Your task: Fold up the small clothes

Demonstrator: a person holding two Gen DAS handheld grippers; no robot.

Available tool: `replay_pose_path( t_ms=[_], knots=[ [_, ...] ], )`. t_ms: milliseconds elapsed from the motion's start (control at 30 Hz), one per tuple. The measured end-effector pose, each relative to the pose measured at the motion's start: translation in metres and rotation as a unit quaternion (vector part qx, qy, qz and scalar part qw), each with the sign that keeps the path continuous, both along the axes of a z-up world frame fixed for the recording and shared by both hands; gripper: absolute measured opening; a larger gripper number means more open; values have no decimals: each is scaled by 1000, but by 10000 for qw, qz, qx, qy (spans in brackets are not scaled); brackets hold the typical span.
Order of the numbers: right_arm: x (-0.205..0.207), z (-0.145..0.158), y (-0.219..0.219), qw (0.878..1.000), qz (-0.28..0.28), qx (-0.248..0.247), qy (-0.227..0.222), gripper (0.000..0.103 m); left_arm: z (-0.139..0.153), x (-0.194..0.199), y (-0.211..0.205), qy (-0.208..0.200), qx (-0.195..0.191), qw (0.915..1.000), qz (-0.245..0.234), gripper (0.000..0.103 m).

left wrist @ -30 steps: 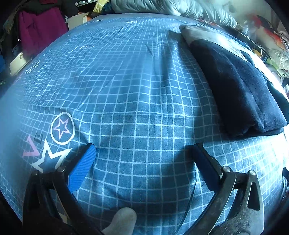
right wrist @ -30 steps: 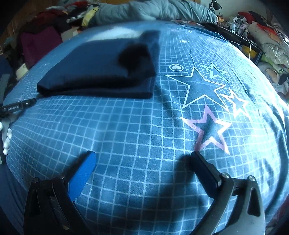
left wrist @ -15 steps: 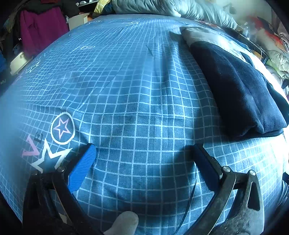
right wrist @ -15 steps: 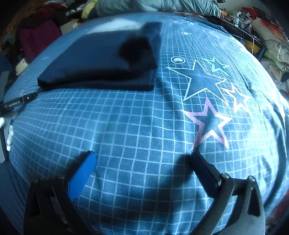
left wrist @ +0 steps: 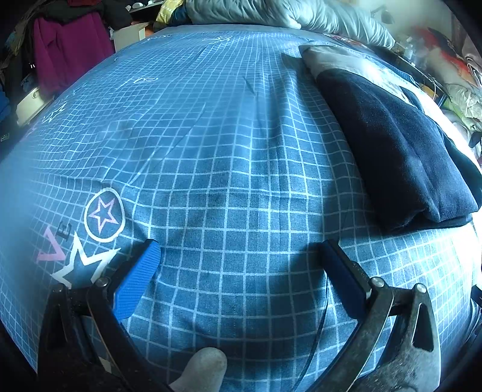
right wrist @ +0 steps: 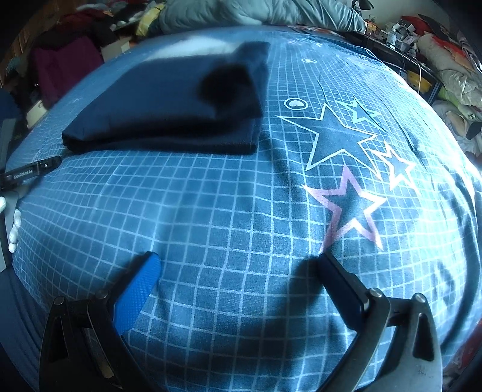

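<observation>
A dark navy garment (left wrist: 400, 150) lies folded on the blue checked bedspread (left wrist: 226, 150), at the right of the left wrist view. It also shows in the right wrist view (right wrist: 168, 111) at the upper left, flat and folded in layers. My left gripper (left wrist: 241, 256) is open and empty over bare bedspread, to the left of the garment. My right gripper (right wrist: 238, 268) is open and empty, nearer than the garment and apart from it.
The bedspread bears printed stars (right wrist: 340, 141). A grey quilt (left wrist: 286, 15) lies at the far end of the bed. Clothes and clutter pile up at the left (left wrist: 66, 54) and right (right wrist: 446, 69). The other gripper's body (right wrist: 30, 173) shows at the left edge.
Both grippers have drifted slightly; the garment sits a little lower and nearer in the right wrist view. Both stay open and empty.
</observation>
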State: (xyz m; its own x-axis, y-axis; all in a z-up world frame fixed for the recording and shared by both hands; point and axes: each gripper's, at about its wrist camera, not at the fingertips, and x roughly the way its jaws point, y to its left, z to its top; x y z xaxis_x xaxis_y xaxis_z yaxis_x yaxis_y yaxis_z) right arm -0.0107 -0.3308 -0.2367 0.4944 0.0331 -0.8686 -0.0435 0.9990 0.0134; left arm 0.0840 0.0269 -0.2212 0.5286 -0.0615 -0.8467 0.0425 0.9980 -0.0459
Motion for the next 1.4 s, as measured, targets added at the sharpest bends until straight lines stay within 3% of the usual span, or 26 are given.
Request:
replay_pose_path(
  t_ms=[1400],
  knots=[
    [0, 0, 2, 10000, -4, -59, -67, 103, -1, 14, 2, -52, -10, 10000, -77, 103]
  ],
)
